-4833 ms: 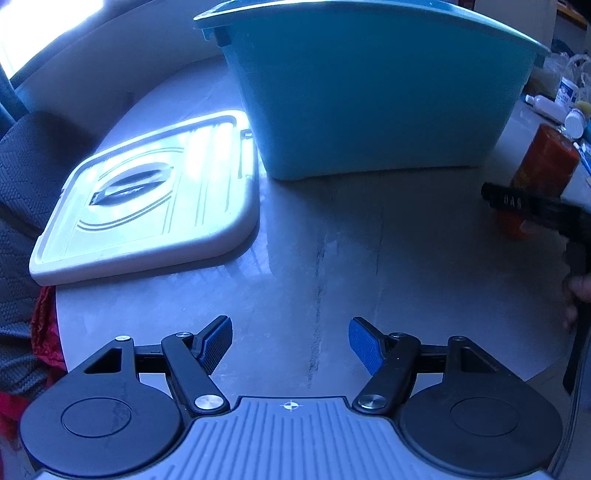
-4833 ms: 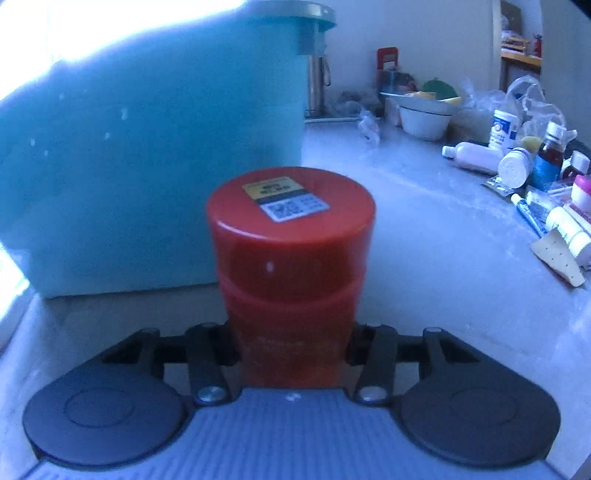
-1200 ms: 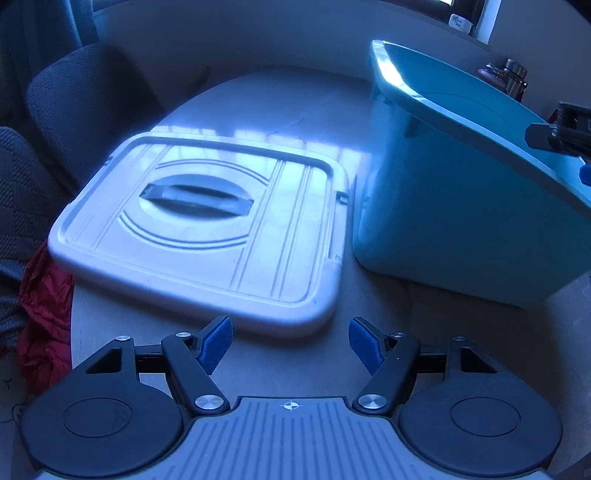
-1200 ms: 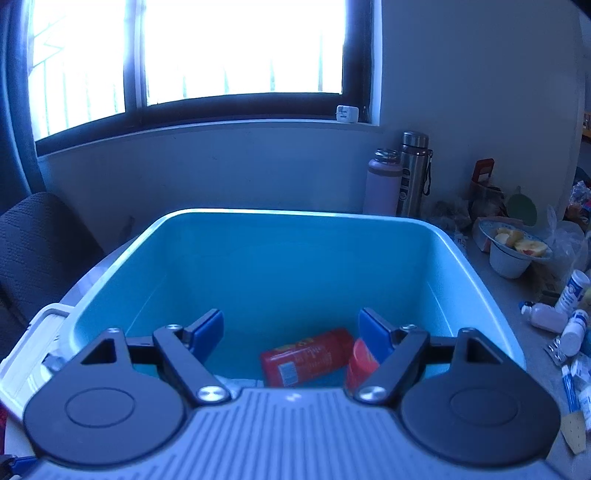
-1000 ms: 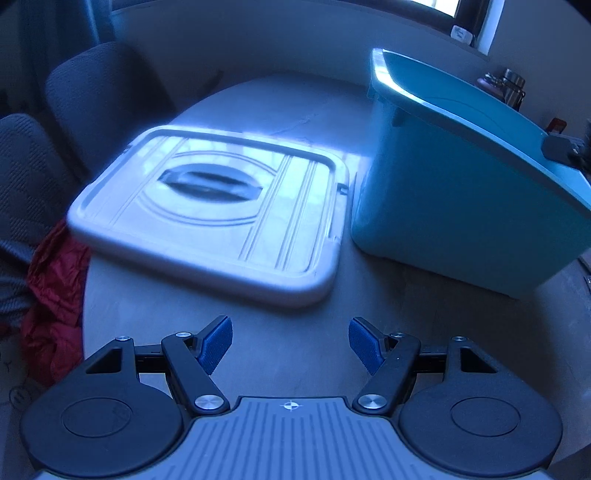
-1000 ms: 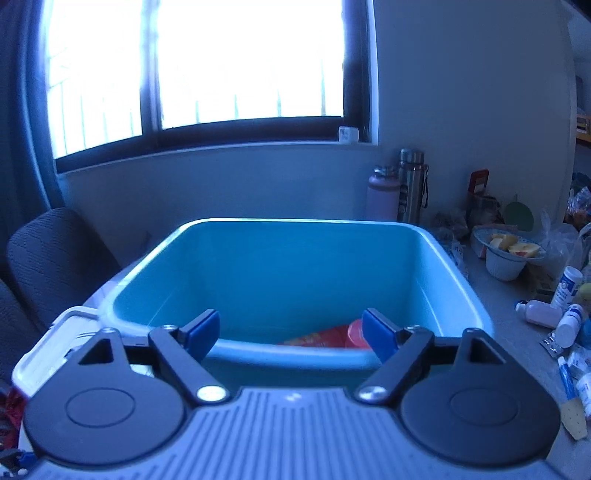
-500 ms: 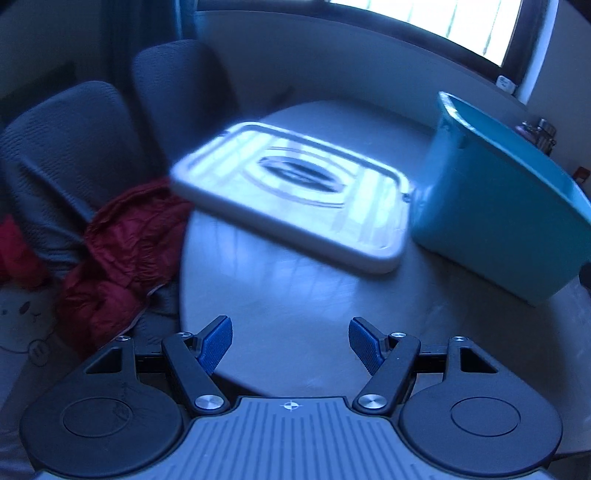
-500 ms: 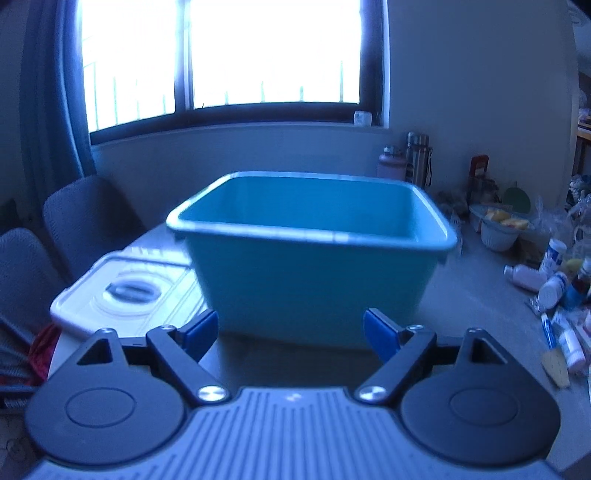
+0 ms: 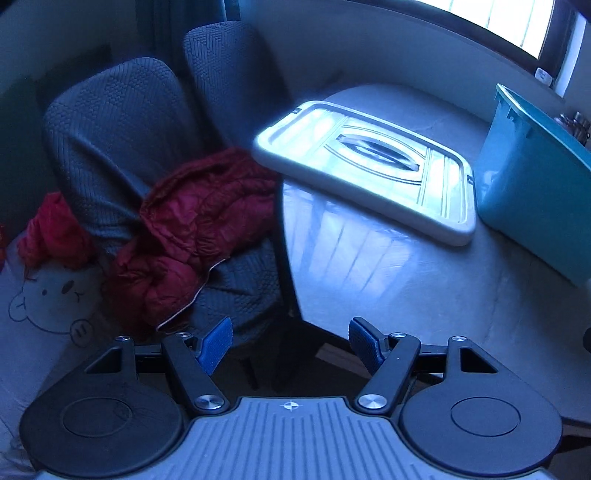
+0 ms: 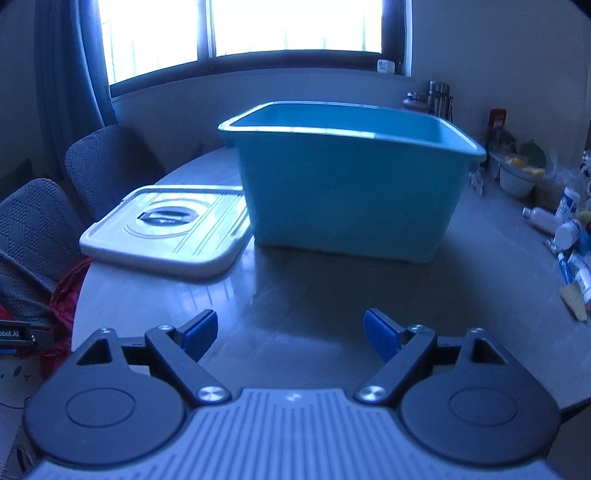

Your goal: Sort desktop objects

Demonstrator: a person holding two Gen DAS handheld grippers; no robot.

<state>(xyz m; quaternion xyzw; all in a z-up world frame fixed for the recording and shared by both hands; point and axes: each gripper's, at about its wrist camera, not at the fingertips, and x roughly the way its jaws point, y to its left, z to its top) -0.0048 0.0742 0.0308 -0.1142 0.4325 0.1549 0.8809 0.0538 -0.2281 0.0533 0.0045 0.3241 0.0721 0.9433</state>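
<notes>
On the tabletop [image 10: 332, 295] stands a big blue bin [image 10: 347, 192], open at the top. From here you cannot see what is inside it. Its white lid [image 10: 166, 229] lies flat just beside it, on the bin's left side, with the handle facing up. One corner of the lid sticks out a little past the edge of the tabletop.

The right gripper [image 10: 290, 332] is over the near part of the tabletop and looks toward the bin. Its blue fingers [image 10: 199, 334] are spread wide and there is nothing between them.

The left gripper [image 9: 290, 343] is out over the tabletop's edge, looking down at the chairs and the lid. Its blue fingers [image 9: 216, 345] are apart too, a bit less wide, and they hold nothing.

Two grey chairs [image 9: 122, 122] stand by the tabletop. A red jacket [image 9: 192, 229] lies crumpled on the seat of the near one.

On the far right side of the tabletop there is a jumble of small bottles and tubes [image 10: 569, 236]. A white bowl [image 10: 515, 181] with something yellow in it sits behind them. Two tall drink flasks [image 10: 439, 96] stand by the wall behind the bin. A bright window [image 10: 258, 33] is above them all.
</notes>
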